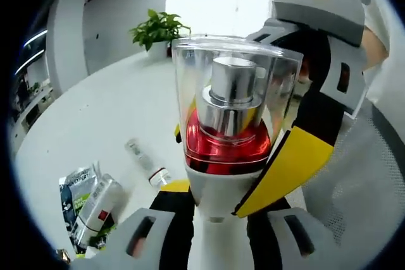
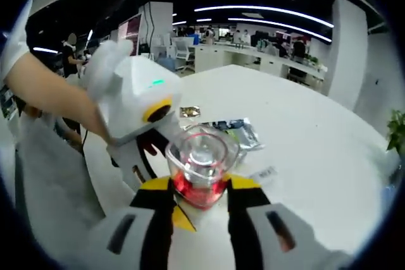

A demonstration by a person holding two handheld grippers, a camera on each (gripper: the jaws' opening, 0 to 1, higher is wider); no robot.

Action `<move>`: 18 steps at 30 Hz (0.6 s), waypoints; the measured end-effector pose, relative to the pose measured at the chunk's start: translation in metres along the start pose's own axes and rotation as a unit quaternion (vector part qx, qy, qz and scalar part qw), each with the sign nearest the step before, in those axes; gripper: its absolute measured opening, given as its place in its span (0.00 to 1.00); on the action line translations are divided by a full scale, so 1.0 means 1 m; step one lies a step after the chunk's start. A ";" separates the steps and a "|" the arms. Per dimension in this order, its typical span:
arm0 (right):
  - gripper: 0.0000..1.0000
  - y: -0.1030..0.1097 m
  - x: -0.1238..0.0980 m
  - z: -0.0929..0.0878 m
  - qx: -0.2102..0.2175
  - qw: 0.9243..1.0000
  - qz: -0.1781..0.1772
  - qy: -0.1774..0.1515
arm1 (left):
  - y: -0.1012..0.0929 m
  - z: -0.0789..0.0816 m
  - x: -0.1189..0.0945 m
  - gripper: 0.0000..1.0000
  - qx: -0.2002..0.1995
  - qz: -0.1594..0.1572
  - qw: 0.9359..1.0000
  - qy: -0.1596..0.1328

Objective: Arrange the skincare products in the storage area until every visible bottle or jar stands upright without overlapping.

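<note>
Skincare bottle sits right in front of my left gripper view: a clear domed cap over a silver pump collar, a red band beneath, and a white body going down between my own jaws. My left gripper is clamped on that white body, the yellow-tipped jaws pressing it from both sides. The other gripper comes in from the right, its yellow-edged finger lying against the bottle's red band and lower cap. Behind the bottle, on the white table, I see a small slim vial lying on its side, and further to the lower left a white tube lying across some printed sachets. A potted plant stands at the table's far edge.

In my right gripper view the same bottle shows from the cap end, tilted toward the camera, between my right gripper's black and yellow jaws, which close on it around the red part. The left gripper, white with a yellow ring and a green light, holds it from the upper left, with a person's forearm behind. Sachets lie on the table beyond the bottle.
</note>
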State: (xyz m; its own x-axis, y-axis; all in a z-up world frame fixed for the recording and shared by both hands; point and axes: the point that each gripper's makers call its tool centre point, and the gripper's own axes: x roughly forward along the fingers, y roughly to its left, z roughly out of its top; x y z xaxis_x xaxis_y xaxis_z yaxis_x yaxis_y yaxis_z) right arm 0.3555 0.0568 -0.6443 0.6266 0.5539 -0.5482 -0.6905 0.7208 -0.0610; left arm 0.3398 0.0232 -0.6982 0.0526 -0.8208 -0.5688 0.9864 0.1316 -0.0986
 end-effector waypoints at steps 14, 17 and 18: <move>0.32 -0.030 0.024 0.015 -0.013 1.000 -0.015 -0.015 | 0.049 0.007 0.005 0.28 0.008 0.012 1.000 0.001; 0.32 -0.037 0.028 0.017 -0.013 1.000 -0.019 -0.017 | 0.054 0.009 0.007 0.28 0.011 0.012 1.000 0.004; 0.32 -0.039 0.029 0.018 -0.012 1.000 -0.020 -0.019 | 0.057 0.010 0.008 0.28 0.011 0.013 1.000 0.005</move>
State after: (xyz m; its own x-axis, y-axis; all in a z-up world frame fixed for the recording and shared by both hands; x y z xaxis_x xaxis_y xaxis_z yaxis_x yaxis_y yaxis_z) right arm 0.4079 0.0523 -0.6427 0.6667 0.5401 -0.5136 -0.6727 0.7327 -0.1027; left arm 0.3975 0.0187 -0.6999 0.0768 -0.8121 -0.5784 0.9880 0.1398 -0.0651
